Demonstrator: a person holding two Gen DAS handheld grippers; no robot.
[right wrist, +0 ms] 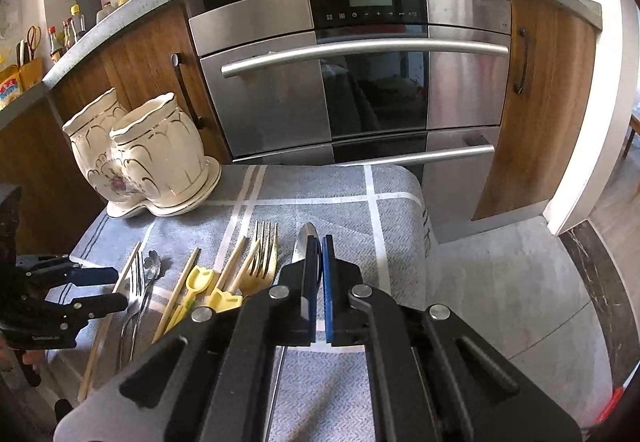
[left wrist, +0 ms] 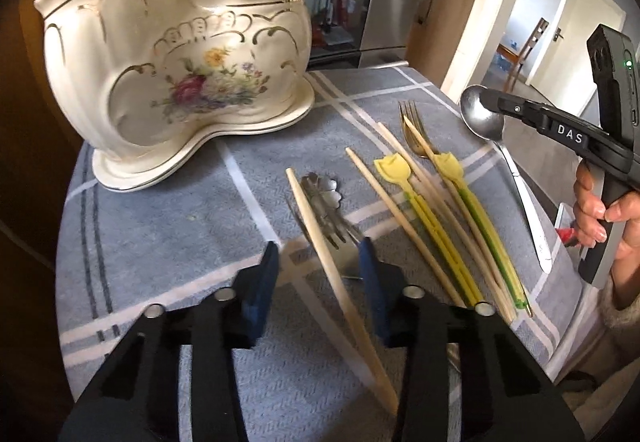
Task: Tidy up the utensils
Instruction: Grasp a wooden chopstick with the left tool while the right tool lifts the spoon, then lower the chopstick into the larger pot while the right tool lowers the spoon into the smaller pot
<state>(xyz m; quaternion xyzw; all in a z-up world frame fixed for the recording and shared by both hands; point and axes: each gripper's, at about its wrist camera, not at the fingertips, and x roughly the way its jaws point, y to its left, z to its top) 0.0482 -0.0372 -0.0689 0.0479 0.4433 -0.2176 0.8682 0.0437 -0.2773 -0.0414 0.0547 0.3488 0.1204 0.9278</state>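
Early going here: the cream ceramic two-pot utensil holder with gilt trim and painted flowers is standing on its matching tray at the far left corner of the surface, which is draped in a grey-blue cloth with white stripes, and nothing is showing above its rims, so I'm judging the sorting as barely begun. The right hand-held gripper is clamping its blue pads tight on the bowl of a long polished steel spoon, which is tilting up off the cloth near the right edge — likely the first piece on its way. The left hand-held gripper is straddling a pale wooden chopstick with jaws partly apart, not yet pinching it. Still lying loose mid-surface: a steel flower-handled piece, more chopsticks, two yellow tulip-topped plastic utensils and a gold fork. Nearly everything remains to be put away.
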